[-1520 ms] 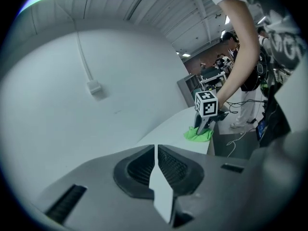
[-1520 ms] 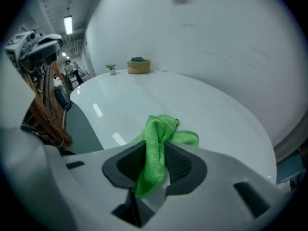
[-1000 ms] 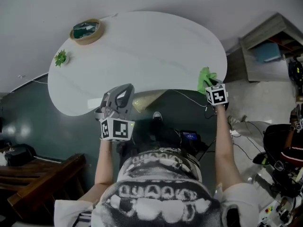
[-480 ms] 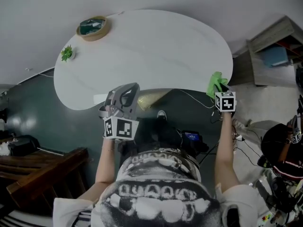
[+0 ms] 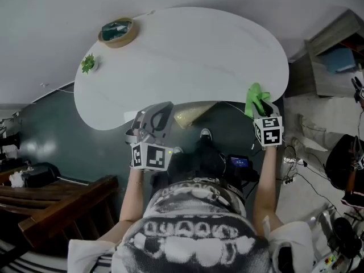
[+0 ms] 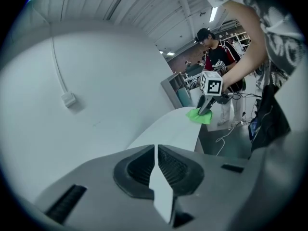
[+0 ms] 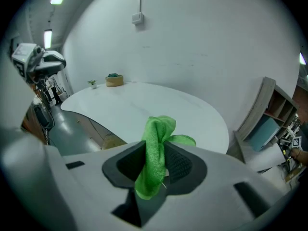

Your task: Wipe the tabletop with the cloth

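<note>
Two grippers are seen in the head view at the near edge of the table [image 5: 187,56]: the left gripper [image 5: 161,111] is held midway along it, the right gripper [image 5: 263,106] at its right end with the green cloth [image 5: 255,94]. In the left gripper view, the jaws are pressed together, with nothing between them. In the right gripper view, the bunched cloth is clamped between the jaws.

Green fabric cloth [image 7: 155,148]: its middle is lost to me between the clamped jaws of the right gripper [image 7: 155,161].
Round tan bowl [image 5: 118,32], far edge of the white oval tabletop [image 5: 187,56]: I can't name its contents, too small.
Grey shelf unit [image 5: 336,58]: cut by the right edge.
</note>
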